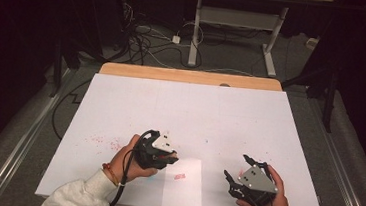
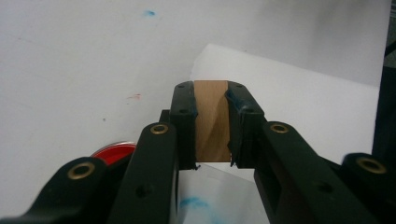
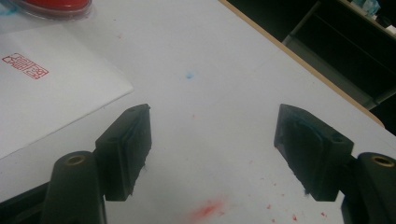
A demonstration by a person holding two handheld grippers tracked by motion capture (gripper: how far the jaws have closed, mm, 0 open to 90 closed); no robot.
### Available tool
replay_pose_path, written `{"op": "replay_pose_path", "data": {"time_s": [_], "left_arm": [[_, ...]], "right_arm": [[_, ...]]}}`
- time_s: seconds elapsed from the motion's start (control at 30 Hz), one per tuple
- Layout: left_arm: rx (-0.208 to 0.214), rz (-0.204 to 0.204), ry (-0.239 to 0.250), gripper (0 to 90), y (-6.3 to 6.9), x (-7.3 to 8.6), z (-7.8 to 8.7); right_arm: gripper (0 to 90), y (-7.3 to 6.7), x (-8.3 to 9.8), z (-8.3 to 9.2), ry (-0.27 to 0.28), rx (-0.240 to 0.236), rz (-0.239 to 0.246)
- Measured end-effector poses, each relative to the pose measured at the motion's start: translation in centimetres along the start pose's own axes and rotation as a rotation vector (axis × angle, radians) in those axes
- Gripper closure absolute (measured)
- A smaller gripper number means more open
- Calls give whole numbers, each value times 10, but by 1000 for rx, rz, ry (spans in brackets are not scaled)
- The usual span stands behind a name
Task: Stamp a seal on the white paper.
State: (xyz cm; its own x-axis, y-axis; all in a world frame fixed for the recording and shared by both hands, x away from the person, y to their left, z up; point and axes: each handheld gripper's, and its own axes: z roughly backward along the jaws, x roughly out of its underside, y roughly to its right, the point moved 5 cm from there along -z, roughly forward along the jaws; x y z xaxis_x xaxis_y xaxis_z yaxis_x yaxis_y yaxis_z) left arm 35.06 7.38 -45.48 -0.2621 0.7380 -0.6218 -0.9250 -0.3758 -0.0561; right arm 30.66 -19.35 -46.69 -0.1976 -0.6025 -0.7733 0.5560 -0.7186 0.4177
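My left gripper (image 2: 211,87) is shut on a small wooden block (image 2: 212,126), a stamp clamped upright between the pads. In the high view this left gripper (image 1: 170,157) hovers just left of a white paper sheet (image 1: 182,188). The sheet carries a red stamp print (image 1: 180,177), seen again as the red print (image 3: 25,65) in the right gripper view. A round red ink pad (image 2: 112,151) lies below my left jaw. My right gripper (image 3: 212,154) is open with nothing between its jaws, and in the high view this right gripper (image 1: 237,168) rests low over the table to the right of the sheet.
A white cover (image 1: 190,113) spreads over the wooden table (image 1: 188,76), flecked with red ink (image 1: 100,140) at the left and a red smear (image 3: 208,210) near my right jaws. The table's right edge (image 3: 299,60) runs close by. Cables and a desk frame lie on the floor beyond.
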Motion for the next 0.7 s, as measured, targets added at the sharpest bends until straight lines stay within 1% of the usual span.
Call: {"op": "replay_pose_path", "data": {"time_s": [0.17, 0.27, 0.47, 0.57, 0.7], "left_arm": [[-8, 15, 2, 735, -7, 4, 5], [-26, 21, 4, 735, -10, 7, 8], [-39, 33, 7, 735, -18, 14, 12], [-43, 52, 14, 735, -22, 16, 13], [-50, 66, 11, 735, -25, 21, 14]], "right_arm": [[281, 0, -1, 0, 3, -1, -4], [281, 0, -1, 0, 6, -1, -2], [282, 3, -2, -1, 11, 4, -10], [282, 3, -3, -3, 12, 4, -10], [282, 3, -4, -6, 11, -3, -8]]}}
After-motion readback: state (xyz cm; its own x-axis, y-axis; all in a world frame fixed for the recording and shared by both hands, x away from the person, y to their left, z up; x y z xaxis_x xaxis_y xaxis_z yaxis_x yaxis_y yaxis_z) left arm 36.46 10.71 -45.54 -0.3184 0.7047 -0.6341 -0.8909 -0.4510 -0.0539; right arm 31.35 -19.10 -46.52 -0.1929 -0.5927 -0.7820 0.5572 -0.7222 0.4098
